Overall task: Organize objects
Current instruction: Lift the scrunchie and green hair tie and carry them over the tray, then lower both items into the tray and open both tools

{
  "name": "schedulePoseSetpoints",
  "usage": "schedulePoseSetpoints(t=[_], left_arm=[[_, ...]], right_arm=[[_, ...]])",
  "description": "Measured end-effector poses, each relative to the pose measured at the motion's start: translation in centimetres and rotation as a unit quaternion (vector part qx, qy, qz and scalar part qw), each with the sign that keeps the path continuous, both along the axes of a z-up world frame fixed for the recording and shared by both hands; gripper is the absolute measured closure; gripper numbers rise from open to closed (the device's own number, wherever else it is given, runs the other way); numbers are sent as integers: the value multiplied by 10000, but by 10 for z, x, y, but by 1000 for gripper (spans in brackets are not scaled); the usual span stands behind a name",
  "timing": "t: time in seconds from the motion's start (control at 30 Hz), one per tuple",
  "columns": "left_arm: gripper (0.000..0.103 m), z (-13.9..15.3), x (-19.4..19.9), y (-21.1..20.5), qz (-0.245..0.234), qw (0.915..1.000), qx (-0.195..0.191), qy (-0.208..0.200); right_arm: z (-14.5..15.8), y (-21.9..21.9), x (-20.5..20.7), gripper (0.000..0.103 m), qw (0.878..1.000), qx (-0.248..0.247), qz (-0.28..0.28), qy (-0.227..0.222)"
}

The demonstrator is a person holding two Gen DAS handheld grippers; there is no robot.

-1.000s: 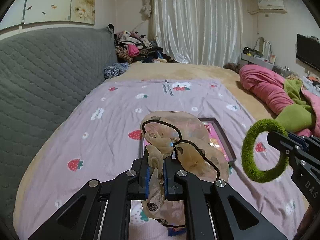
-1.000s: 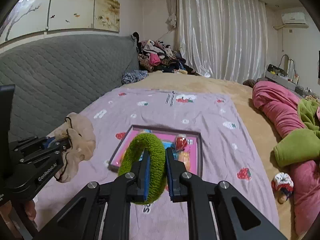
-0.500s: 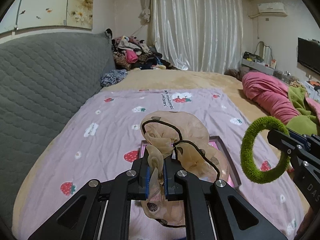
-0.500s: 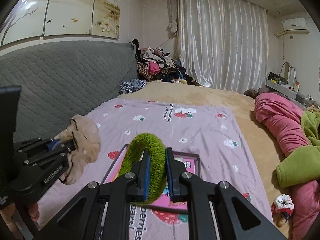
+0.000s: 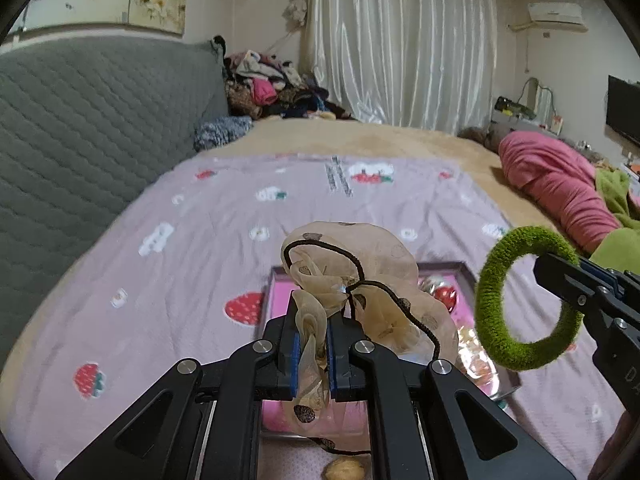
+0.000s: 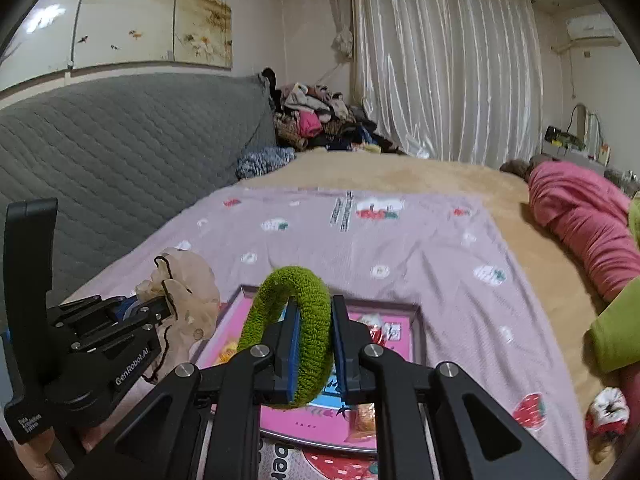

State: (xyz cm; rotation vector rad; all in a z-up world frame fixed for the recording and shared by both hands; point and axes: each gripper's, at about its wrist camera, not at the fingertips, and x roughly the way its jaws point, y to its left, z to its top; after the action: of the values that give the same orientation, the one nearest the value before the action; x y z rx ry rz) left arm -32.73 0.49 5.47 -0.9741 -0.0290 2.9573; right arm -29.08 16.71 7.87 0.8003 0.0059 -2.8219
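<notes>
While both grippers hang above the bed, each one is clamped on a hair tie. Left gripper (image 5: 311, 344) has its jaws closed tight on a beige sheer scrunchie (image 5: 360, 292), pinching a fold of the fabric between the blue pads; the rest of it puffs out above and to the right of the fingers, with a thin black elastic cord looping over it. Right gripper (image 6: 314, 344) is closed tight on a green fuzzy scrunchie (image 6: 296, 332), ring standing upright between the pads, top arc poking up above the fingertips. In the left wrist view the green ring shows at right, held in the air by the other tool. Below both sits a pink tray (image 6: 404, 314) with a grey rim, flat on a lilac strawberry-print sheet (image 5: 192, 248); small trinkets and wrappers lie inside it, too blurred to name. Both scrunchies are in the air over the tray, touching nothing else. Grey quilted headboard (image 6: 120, 152) on the left, clothes pile (image 5: 268, 92) at the far corner, pink bedding (image 6: 580, 208) on the right, another small scrunchie (image 6: 606, 410) on the bed at far right.
</notes>
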Motion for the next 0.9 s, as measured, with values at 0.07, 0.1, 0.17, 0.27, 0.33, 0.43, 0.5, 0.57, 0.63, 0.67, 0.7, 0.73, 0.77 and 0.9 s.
schedulePoseSetpoints(t=[0.07,0.1,0.17,0.27,0.33,0.43,0.5,0.57,0.63,0.67,0.7,0.73,0.77,0.9], left_arm=[[93,-16,-7,3,-24,10000,-15,-75],[93,-23,-10,4,-19,9999,-32,-97],[93,-37,-14,7,-41,9999,0,-156],[93,-58,-21,13,-82,9996,-4,-255],[93,-71,-27,16,-101,9994,-12,-317],[93,-89,-38,19,-143,9985,-15,-519],[93,-98,-42,20,-156,9977,-46,-653],[93,-103,-46,22,-229,9967,-66,-782],[93,-107,-48,23,-247,9961,-121,-839],[93,-108,-48,23,-244,9958,-117,-874],[93,-110,-49,23,-250,9954,-119,-919],[93,-112,-50,23,-262,9948,-143,-973],[92,-114,-50,23,-269,9946,-127,-994],[90,-118,-52,26,-311,9936,-193,-1073]], right_arm=[[-15,1,-6,88,10000,-5,4,-70],[-21,1,-8,88,10000,-21,7,-90],[-37,2,-14,88,9998,-68,-4,-166],[-59,3,-24,88,9995,-116,30,-308],[-73,5,-31,88,9992,-98,30,-396],[-90,8,-36,89,9986,-96,28,-515],[-100,11,-41,88,9980,-102,17,-616],[-105,11,-44,88,9976,-65,-12,-689],[-112,11,-48,88,9970,2,-37,-776],[-115,10,-49,88,9966,38,-55,-823],[-118,9,-50,88,9961,76,-68,-875],[-121,9,-52,88,9957,121,-79,-920],[-124,7,-53,88,9951,165,-84,-969],[-133,6,-57,88,9935,372,-173,-1059]])
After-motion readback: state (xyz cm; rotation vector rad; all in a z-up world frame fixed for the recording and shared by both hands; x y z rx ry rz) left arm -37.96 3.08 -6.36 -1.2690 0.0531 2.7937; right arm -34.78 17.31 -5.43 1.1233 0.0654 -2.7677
